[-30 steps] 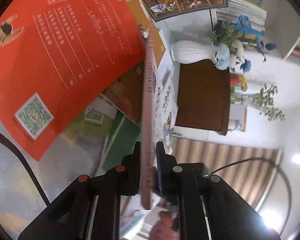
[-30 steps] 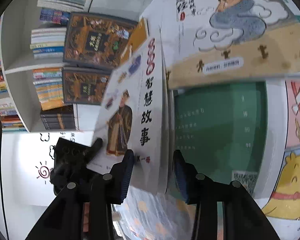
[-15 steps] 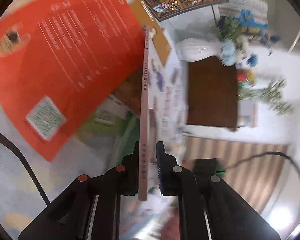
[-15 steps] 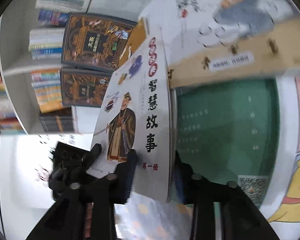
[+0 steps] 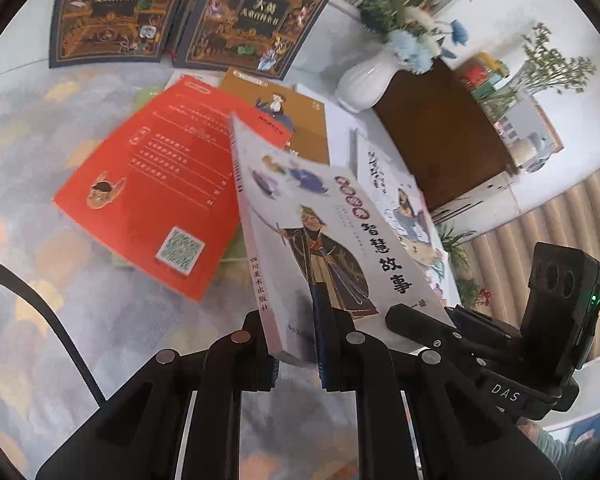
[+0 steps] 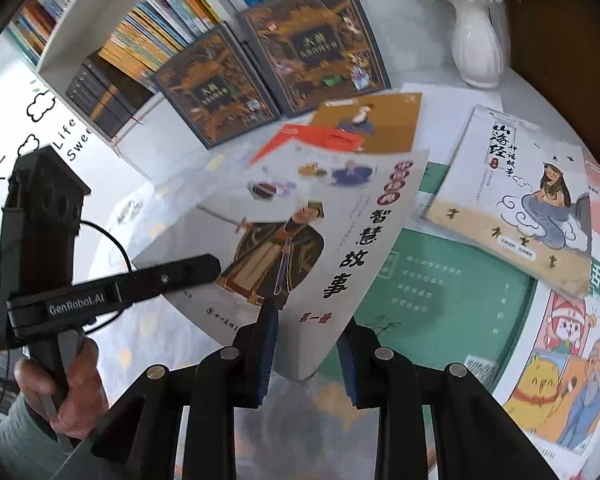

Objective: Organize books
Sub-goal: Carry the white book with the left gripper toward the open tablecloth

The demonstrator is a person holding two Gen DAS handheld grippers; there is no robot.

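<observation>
A white story book [image 5: 324,240] with a robed swordsman on its cover is held tilted above the table. My left gripper [image 5: 294,344] is shut on its spine corner. My right gripper [image 6: 306,344] has its jaws on either side of the same book's [image 6: 300,236] lower edge with a gap showing, so I cannot tell if it grips. Under it lie a red book [image 5: 152,196], an ochre book [image 5: 288,116], a green book [image 6: 448,292] and a white mermaid-cover book [image 6: 520,196].
Two dark ornate books [image 5: 252,12] lean against a bookshelf [image 6: 148,36] at the back. A white vase [image 5: 364,80] with blue flowers stands beside a brown cabinet [image 5: 444,132]. A cartoon book [image 6: 560,364] lies at the right. The tablecloth [image 5: 40,264] is patterned grey.
The white book has swung from edge-on and upright to tilted with its cover showing. Both grippers have pulled back and up, so the shelf and the vase show more.
</observation>
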